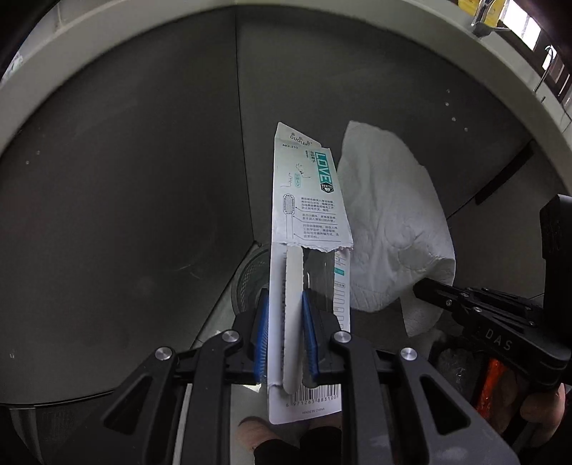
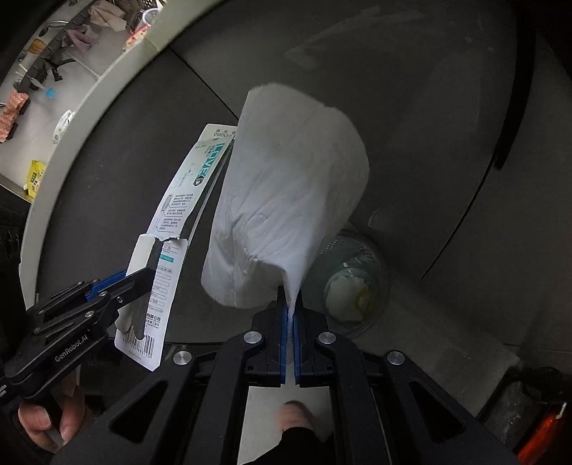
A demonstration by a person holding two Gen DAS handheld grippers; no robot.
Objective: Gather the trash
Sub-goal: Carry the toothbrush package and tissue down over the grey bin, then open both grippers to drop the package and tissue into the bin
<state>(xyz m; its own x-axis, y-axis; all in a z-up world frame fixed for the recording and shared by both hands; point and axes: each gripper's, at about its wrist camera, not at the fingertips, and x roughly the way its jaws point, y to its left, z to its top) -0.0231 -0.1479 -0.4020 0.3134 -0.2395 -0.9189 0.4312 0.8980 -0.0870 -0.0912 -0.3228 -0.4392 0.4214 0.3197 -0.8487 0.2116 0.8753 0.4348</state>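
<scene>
My left gripper (image 1: pixel 284 314) is shut on a torn white toothbrush package (image 1: pixel 307 200) printed "LOVE" in teal, held upright in the air. My right gripper (image 2: pixel 290 304) is shut on a white paper towel (image 2: pixel 286 193) that stands up from its blue pads. The two items hang side by side, the package (image 2: pixel 171 229) left of the towel (image 1: pixel 386 221). Below them on the floor stands a small mesh waste bin (image 2: pixel 354 282) with crumpled white paper inside; in the left wrist view only its rim (image 1: pixel 250 275) shows behind the package.
Dark grey cabinet doors (image 1: pixel 125 200) fill the background under a pale counter edge (image 1: pixel 321 14). The counter top (image 2: pixel 43 118) holds cloths, a yellow pack and other small items. The right gripper's body (image 1: pixel 493 318) is close at the right.
</scene>
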